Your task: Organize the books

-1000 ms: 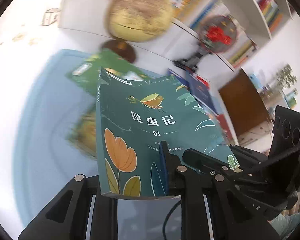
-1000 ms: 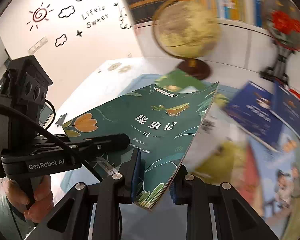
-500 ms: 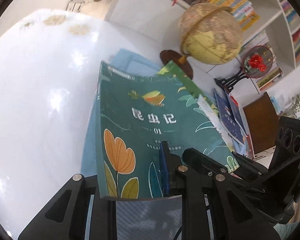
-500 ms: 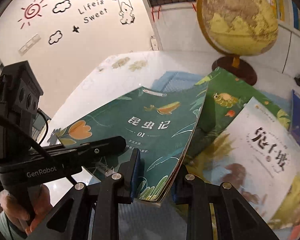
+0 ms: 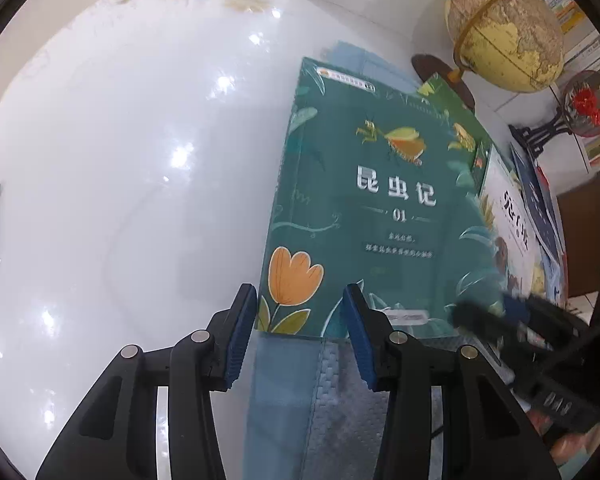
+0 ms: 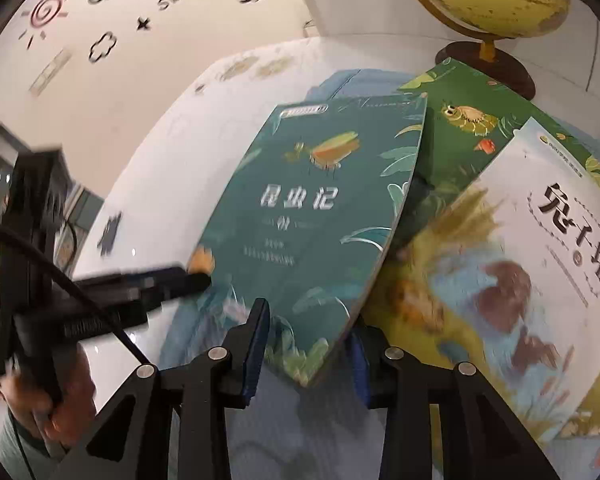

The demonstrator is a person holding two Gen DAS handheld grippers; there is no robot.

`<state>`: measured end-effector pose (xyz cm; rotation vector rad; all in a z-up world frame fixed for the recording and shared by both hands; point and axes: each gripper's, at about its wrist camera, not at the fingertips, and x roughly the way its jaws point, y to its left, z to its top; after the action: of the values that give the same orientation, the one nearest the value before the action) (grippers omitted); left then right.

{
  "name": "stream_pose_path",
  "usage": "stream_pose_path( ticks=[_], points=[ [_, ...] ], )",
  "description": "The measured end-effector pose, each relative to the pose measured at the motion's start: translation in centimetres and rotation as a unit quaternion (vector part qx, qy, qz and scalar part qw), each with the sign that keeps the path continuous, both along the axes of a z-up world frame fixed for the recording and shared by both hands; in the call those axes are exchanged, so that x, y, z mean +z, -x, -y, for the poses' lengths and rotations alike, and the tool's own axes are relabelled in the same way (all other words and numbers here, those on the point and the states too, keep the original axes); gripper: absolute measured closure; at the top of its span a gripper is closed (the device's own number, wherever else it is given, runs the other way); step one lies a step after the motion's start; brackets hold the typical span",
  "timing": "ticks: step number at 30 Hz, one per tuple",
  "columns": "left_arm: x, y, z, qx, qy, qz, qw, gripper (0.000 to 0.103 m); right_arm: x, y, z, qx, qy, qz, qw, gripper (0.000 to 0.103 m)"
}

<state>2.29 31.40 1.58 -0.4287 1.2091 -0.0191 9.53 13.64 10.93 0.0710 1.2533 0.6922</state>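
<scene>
Both our grippers released teal book (image 5: 364, 216); left gripper (image 5: 300, 332) and right gripper (image 6: 308, 344) jaws now apart. Book lies on blue mat (image 5: 300, 400) by table's left edge. Next we fetch white book (image 6: 540, 260).

Glossy white table (image 5: 120, 160), woven blue cloth mat (image 5: 340, 408), glossy paper book cover (image 5: 360, 200)

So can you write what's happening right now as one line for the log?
step: book set down | left hand-held gripper: open | right hand-held gripper: open | teal insect book: on blue mat, overlapping green book | next: white rabbit book?
</scene>
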Motion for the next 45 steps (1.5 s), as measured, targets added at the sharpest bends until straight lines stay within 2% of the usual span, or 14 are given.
stream_pose_path(
  ticks=[3, 6, 8, 12, 18, 22, 25, 30, 32, 39, 42, 45],
  points=[
    [1.6, 0.0, 1.1, -0.012, -0.006, 0.022, 0.9997, 0.061, -0.3, 1.6, 1.6, 0.01, 0.006, -0.01, 1.0, 0.065],
    [3.1, -0.5, 3.3, -0.049, -0.007, 0.044, 0.9978, 0.061, -0.3, 3.8, 5.0, -0.003, 0.001, -0.027, 1.0, 0.064],
    [4.1, -1.0, 5.5, -0.081, -0.004, 0.057, 0.995, 0.061, -0.2, 5.0, 7.5, -0.025, -0.001, -0.037, 0.999, 0.059],
    [5.6, -2.3, 10.2, -0.154, 0.006, 0.073, 0.9853, 0.061, 0.0, 6.9, 12.6, -0.088, 0.009, -0.04, 0.995, 0.058],
    [5.0, -5.3, 16.1, -0.229, 0.024, 0.071, 0.9704, 0.058, -0.9, 7.5, 18.6, -0.185, -0.01, -0.061, 0.981, 0.058],
    [3.1, -8.6, 17.4, -0.225, 0.026, 0.061, 0.972, 0.058, -0.9, 7.1, 19.7, -0.225, -0.025, -0.057, 0.972, 0.058],
    [2.4, -10.2, 17.8, -0.214, 0.008, 0.061, 0.9748, 0.058, -0.8, 6.6, 19.2, -0.232, -0.016, -0.045, 0.971, 0.058],
    [1.9, -12.2, 17.7, -0.193, -0.017, 0.066, 0.9788, 0.058, -1.9, 5.3, 18.4, -0.237, -0.025, -0.062, 0.969, 0.058],
    [1.9, -12.6, 18.0, -0.196, -0.019, 0.068, 0.978, 0.058, -2.4, 5.0, 18.1, -0.234, -0.024, -0.068, 0.969, 0.058],
    [2.0, -13.8, 19.0, -0.196, -0.071, 0.073, 0.9753, 0.057, -3.2, 5.0, 18.0, -0.235, -0.028, -0.081, 0.968, 0.058],
    [1.6, -14.3, 18.6, -0.188, -0.064, 0.061, 0.9781, 0.057, -3.3, 4.8, 18.1, -0.236, -0.034, -0.084, 0.967, 0.058],
    [1.2, -14.7, 18.1, -0.18, -0.042, 0.053, 0.9813, 0.054, -3.3, 4.8, 18.3, -0.237, -0.04, -0.086, 0.967, 0.058]
  ],
)
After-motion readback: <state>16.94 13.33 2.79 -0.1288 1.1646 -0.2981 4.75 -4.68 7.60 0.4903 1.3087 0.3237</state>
